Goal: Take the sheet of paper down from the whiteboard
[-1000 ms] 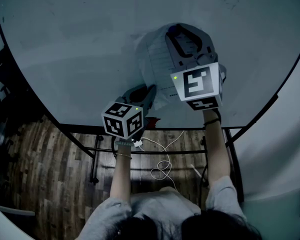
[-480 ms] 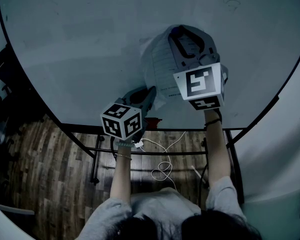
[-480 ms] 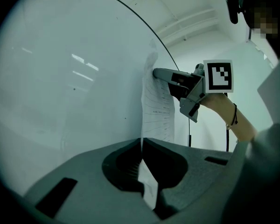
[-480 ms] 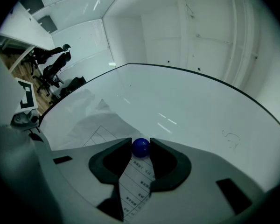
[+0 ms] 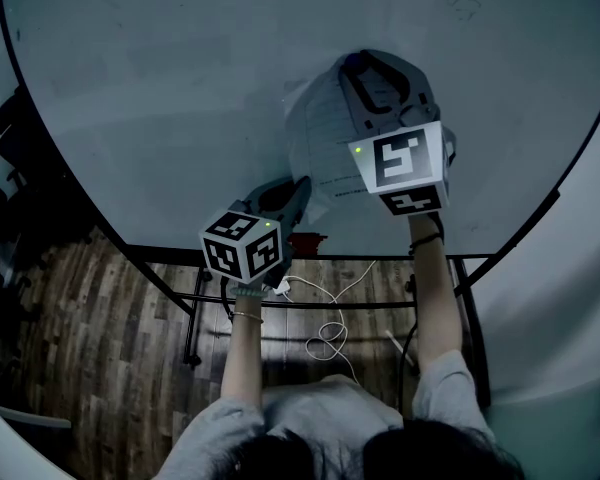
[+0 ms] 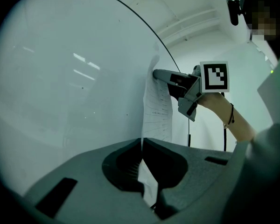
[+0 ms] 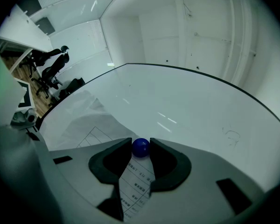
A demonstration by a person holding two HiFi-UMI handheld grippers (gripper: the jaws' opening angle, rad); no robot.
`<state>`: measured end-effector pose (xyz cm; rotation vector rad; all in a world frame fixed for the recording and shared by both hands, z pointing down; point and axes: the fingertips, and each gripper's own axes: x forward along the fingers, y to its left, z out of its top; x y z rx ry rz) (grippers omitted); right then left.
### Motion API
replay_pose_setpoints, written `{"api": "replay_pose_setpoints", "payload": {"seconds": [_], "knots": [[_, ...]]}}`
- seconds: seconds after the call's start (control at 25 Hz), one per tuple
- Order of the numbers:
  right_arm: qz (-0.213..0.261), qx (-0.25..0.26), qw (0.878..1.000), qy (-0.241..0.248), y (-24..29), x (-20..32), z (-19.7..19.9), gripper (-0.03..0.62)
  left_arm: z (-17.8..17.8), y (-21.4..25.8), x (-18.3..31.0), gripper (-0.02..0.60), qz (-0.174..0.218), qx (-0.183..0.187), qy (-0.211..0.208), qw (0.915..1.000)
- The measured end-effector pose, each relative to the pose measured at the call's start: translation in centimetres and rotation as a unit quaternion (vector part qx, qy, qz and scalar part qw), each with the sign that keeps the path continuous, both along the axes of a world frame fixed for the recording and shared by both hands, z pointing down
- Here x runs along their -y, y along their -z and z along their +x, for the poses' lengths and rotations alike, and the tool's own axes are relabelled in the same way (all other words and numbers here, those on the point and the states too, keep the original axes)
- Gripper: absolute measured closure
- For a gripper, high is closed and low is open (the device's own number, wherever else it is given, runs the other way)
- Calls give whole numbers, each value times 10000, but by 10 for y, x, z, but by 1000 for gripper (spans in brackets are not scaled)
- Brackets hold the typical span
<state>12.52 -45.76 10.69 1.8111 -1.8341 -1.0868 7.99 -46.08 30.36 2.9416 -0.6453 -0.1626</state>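
Whiteboard [image 5: 180, 88] unchanged | left gripper [image 6: 142, 141] fingers now clamp sheet of paper [image 6: 158, 111] | right gripper [image 7: 140, 143] fingers still grip magnet [image 7: 140, 148]

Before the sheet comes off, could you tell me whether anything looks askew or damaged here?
The sheet of paper does not lie flat on the whiteboard: it bows and creases off the surface, its lower edge pinched in the left gripper, its top pinned under a blue magnet that the right gripper clasps.

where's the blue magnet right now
Right gripper view, lower centre: the blue magnet, clamped by the right gripper, on the sheet of paper against the whiteboard.
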Motion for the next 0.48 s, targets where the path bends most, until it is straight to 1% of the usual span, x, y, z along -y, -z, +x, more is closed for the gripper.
{"api": "replay_pose_setpoints", "payload": {"seconds": [0.36,0.4,0.48], "knots": [[-30,134,9999,69,-1,0,-1,473,-8,-5,-4,575,-56,4,15,10000],[-33,144,9999,71,-2,1,-1,473,-8,-7,-4,575,-75,23,24,10000],[-34,167,9998,71,-2,1,-1,473,-10,-15,-3,575,-124,179,85,9997]]}}
